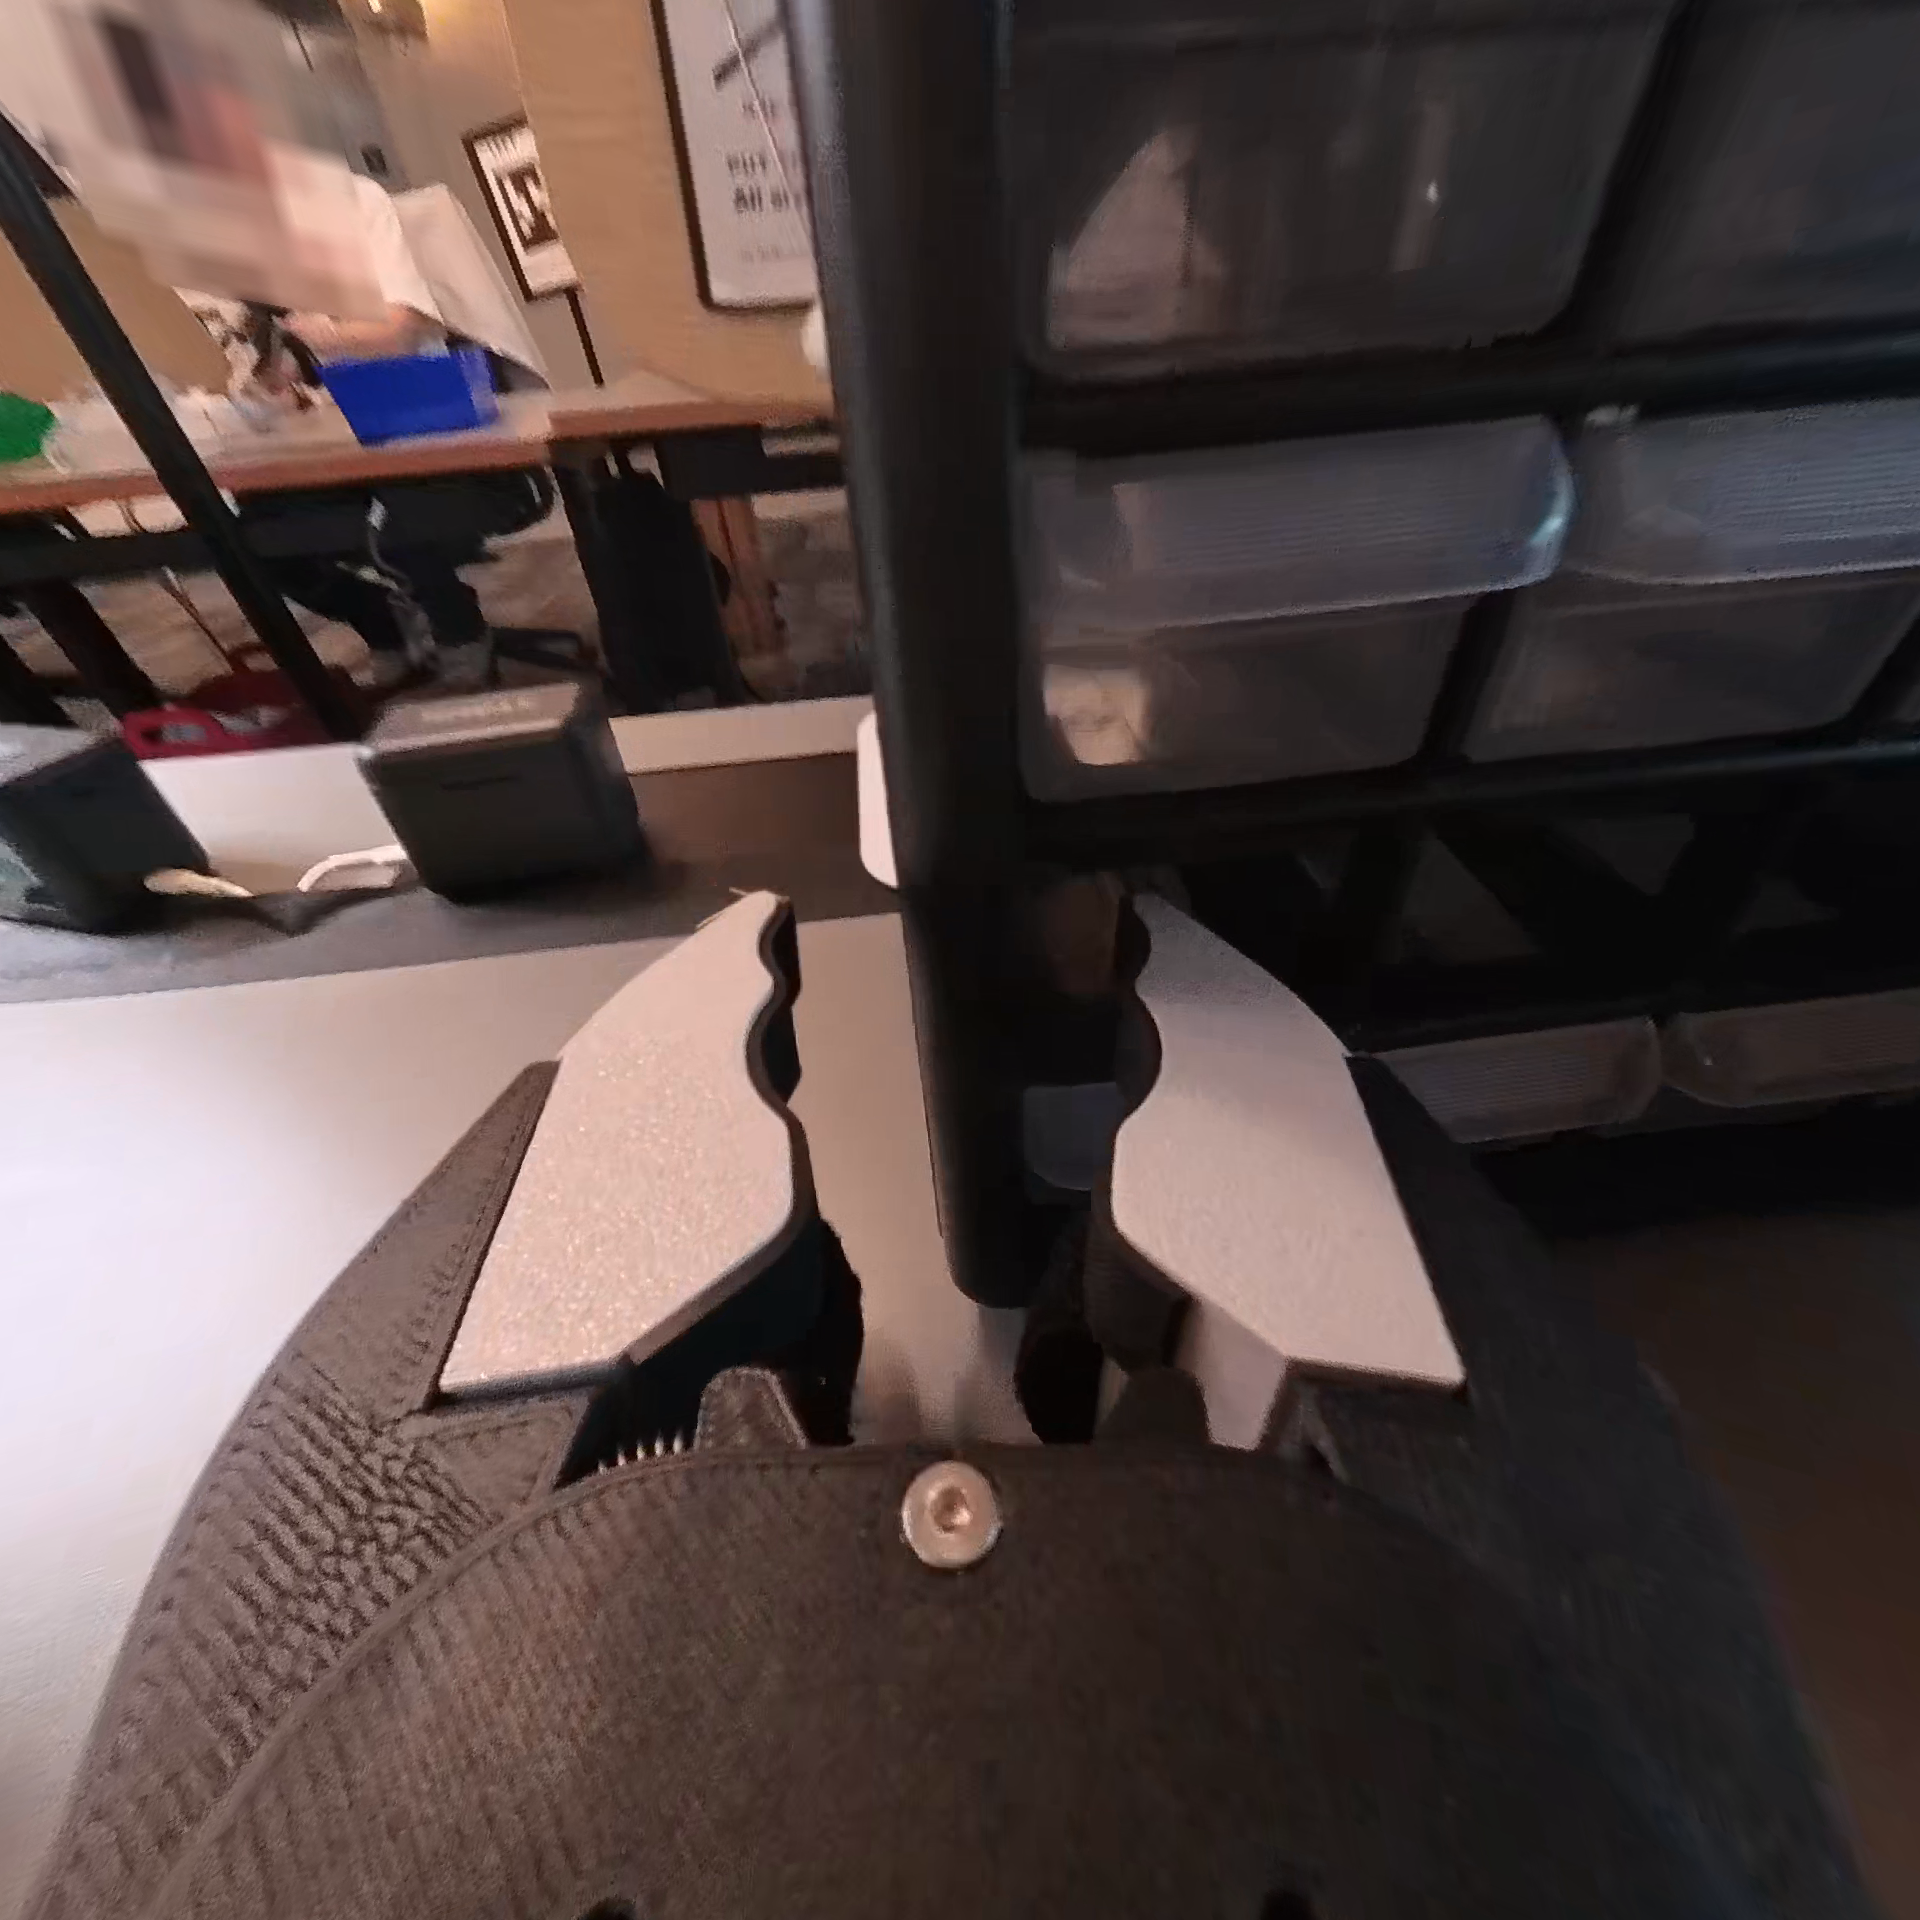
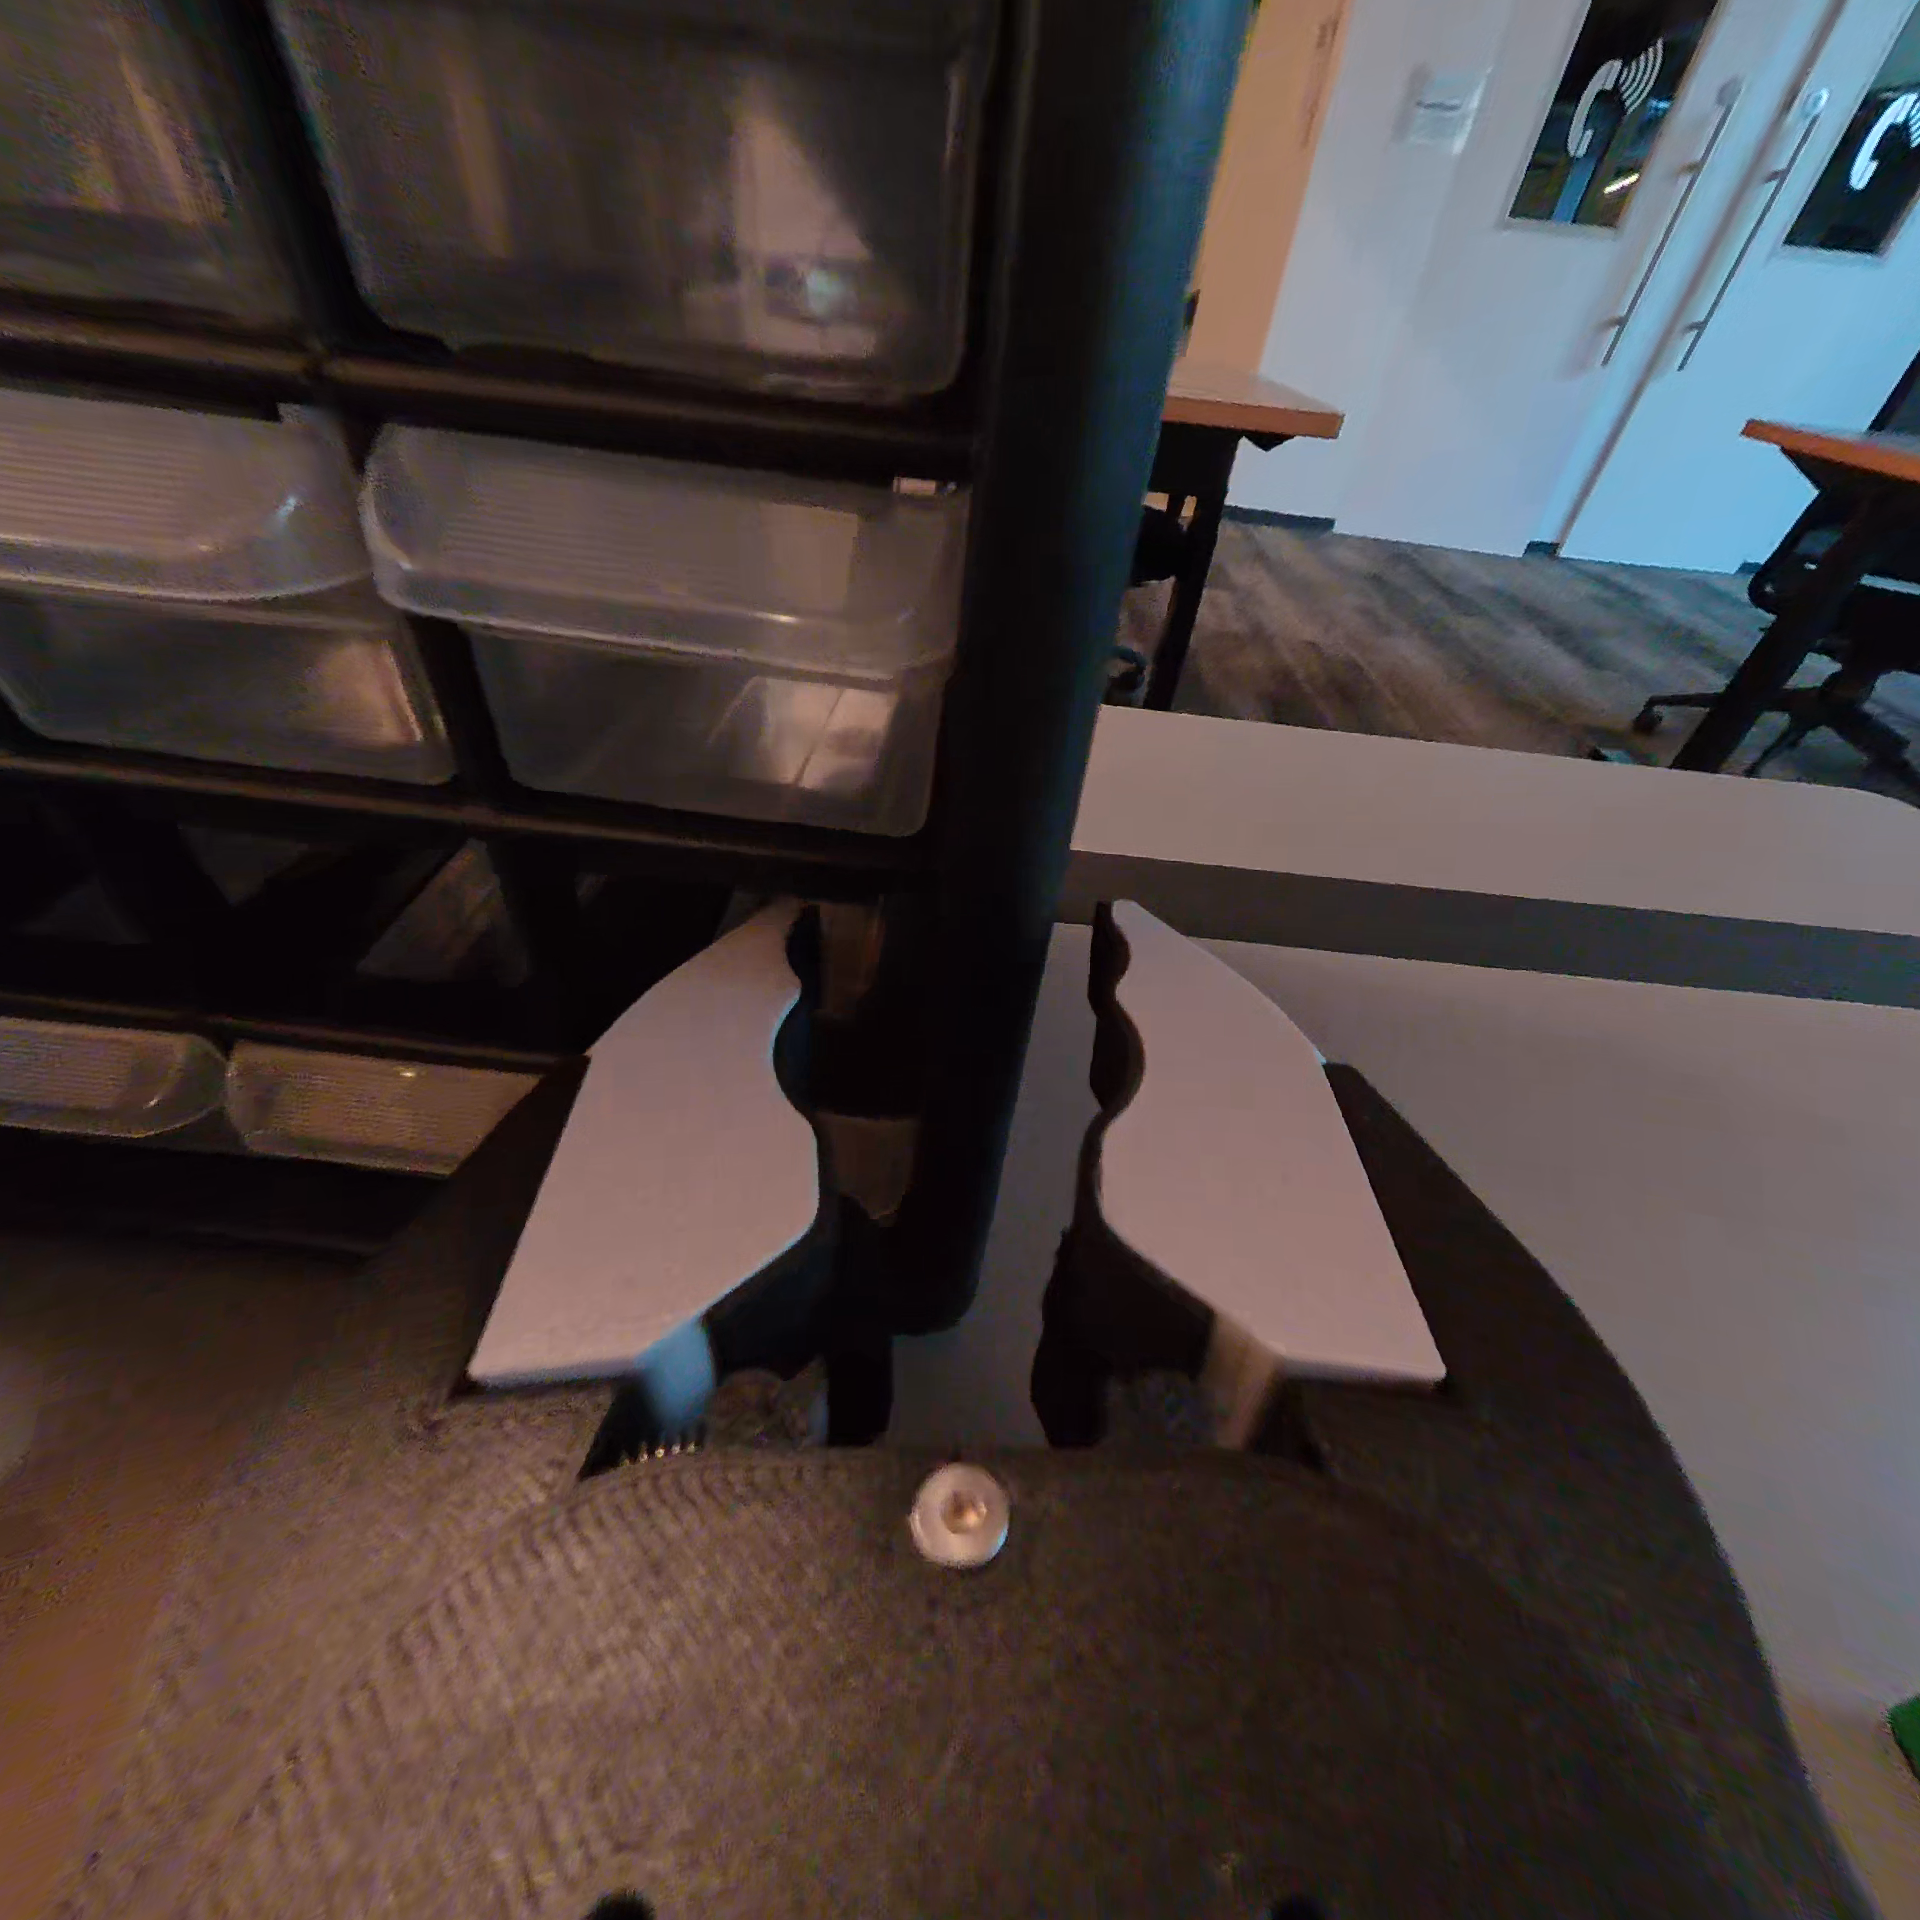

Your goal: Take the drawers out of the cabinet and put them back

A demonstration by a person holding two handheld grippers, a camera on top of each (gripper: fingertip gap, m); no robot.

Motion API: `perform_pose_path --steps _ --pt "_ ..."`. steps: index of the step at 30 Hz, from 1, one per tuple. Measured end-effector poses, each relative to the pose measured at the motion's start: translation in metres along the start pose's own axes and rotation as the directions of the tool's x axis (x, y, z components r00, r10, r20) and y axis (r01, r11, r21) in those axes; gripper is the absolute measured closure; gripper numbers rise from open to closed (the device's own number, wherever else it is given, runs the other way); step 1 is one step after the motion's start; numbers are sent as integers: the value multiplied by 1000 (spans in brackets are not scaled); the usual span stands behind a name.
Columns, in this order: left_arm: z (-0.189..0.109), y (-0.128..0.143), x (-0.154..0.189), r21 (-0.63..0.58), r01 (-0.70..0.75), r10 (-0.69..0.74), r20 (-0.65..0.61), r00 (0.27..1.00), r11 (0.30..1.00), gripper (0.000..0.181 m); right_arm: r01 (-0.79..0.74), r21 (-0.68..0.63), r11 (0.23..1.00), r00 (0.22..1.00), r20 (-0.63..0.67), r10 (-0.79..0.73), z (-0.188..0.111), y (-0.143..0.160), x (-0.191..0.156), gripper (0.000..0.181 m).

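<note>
A black cabinet (image 1: 935, 520) with clear plastic drawers (image 1: 1278, 582) stands on a white table. The row at gripper level shows dark empty slots (image 1: 1558, 894), with drawers above and below it (image 1: 1517, 1070). My left gripper (image 1: 956, 914) is open and straddles the cabinet's left side wall, right finger inside an empty slot, left finger outside with a gap. My right gripper (image 2: 951, 914) is open and straddles the right side wall (image 2: 1081, 520), left finger in an empty slot (image 2: 312, 914), right finger outside close to the wall. Drawers (image 2: 665, 623) sit above.
The white table (image 1: 260, 1143) extends left of the cabinet, with two black boxes (image 1: 509, 790) at its far side. It also extends right of the cabinet (image 2: 1558, 1143). Desks, a blue bin (image 1: 410, 390), chairs and doors stand in the background.
</note>
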State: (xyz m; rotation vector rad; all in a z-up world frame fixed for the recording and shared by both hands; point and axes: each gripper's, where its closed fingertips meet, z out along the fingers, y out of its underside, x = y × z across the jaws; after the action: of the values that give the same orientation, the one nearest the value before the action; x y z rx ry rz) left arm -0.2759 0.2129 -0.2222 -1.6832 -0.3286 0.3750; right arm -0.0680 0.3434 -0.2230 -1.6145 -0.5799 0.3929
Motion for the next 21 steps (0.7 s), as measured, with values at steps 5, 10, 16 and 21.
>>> perform_pose_path --steps 5,10,16,21 --pt "8 11 3 -95 52 -58 -62 996 994 157 18 -6 1000 997 -77 -18 1 0 7 163" --pt "4 11 1 -86 20 -21 -7 1000 996 161 11 -1 1000 997 -73 -11 -2 1 6 163" --pt "-11 13 2 -87 65 -66 -8 998 994 161 -17 18 1000 998 -55 18 -16 2 4 163" --pt "-32 15 5 -86 59 -60 -5 998 995 161 -21 19 1000 999 -50 22 -35 4 3 163"
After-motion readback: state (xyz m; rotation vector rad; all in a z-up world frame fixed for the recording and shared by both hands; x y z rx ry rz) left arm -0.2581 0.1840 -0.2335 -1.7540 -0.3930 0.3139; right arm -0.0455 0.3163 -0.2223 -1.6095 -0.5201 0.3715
